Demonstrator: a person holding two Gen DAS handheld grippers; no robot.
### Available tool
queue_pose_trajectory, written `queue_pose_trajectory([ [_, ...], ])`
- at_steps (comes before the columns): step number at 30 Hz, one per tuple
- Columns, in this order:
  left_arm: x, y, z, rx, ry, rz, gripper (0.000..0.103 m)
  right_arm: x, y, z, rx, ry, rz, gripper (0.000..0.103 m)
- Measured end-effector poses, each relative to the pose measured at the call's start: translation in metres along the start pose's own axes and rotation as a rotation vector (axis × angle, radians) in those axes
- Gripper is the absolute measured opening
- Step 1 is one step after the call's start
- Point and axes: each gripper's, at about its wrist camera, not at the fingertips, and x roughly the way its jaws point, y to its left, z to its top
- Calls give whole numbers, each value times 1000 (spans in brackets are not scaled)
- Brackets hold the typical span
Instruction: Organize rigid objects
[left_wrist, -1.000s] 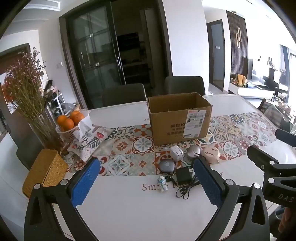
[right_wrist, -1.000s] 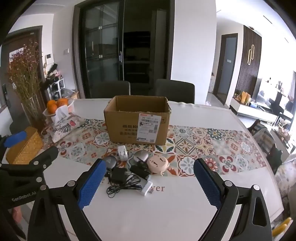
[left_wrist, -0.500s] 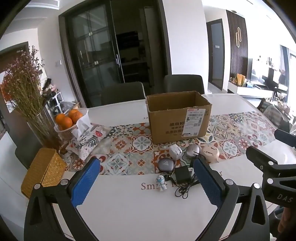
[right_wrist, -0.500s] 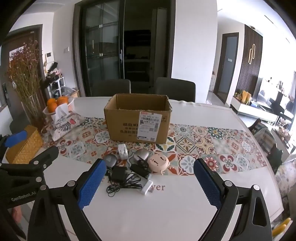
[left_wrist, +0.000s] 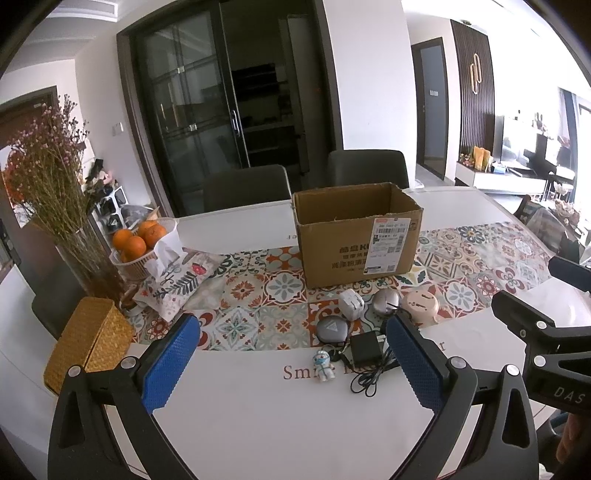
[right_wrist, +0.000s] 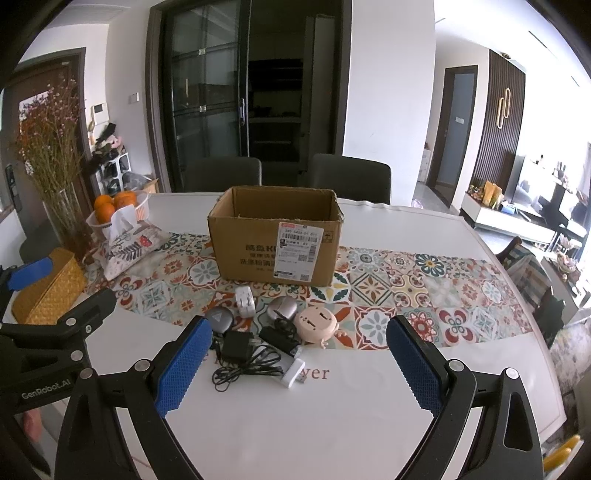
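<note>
White and round-edged, your bench (right_wrist: 332, 424) carries a patterned tile runner (right_wrist: 406, 288) across its middle, with two dark chairs and glass-doored cabinets behind it. On the runner stands an open cardboard box (right_wrist: 275, 236), upright, its shipping label facing you.

Just in front of the box lies the cluster of small things. You can see a white plug adapter (right_wrist: 245, 301), a grey rounded case (right_wrist: 219, 318), a silver rounded case (right_wrist: 283, 307) and a pink round case (right_wrist: 316, 322) along the runner's near edge. On the bare white surface beside them sit a black charger (right_wrist: 236, 345) with its tangled cable (right_wrist: 247, 367) and a white USB stick (right_wrist: 292, 373). From the left wrist view a small astronaut figurine (left_wrist: 324, 365) stands upright just left of the charger.

Your left gripper (left_wrist: 291, 363) is spread wide, blue pads well apart, and grasps nothing; the figurine and charger appear between its fingers. Your right gripper (right_wrist: 299, 365) is likewise wide open and empty, with the charger, cable and USB stick showing between its pads. Both hover above the bench, near the cluster.

Off to the left stand a woven basket (left_wrist: 88, 345), a floral tissue pouch (left_wrist: 177, 284), a bowl of oranges (left_wrist: 138, 236) and a vase of dried flowers (left_wrist: 48, 177).
</note>
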Motion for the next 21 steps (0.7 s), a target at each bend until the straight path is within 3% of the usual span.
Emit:
queue_pose_trajectory([
  [21,-3,-2,1,6,-8,1,103,-3,-1,1,1,-2,4,96],
])
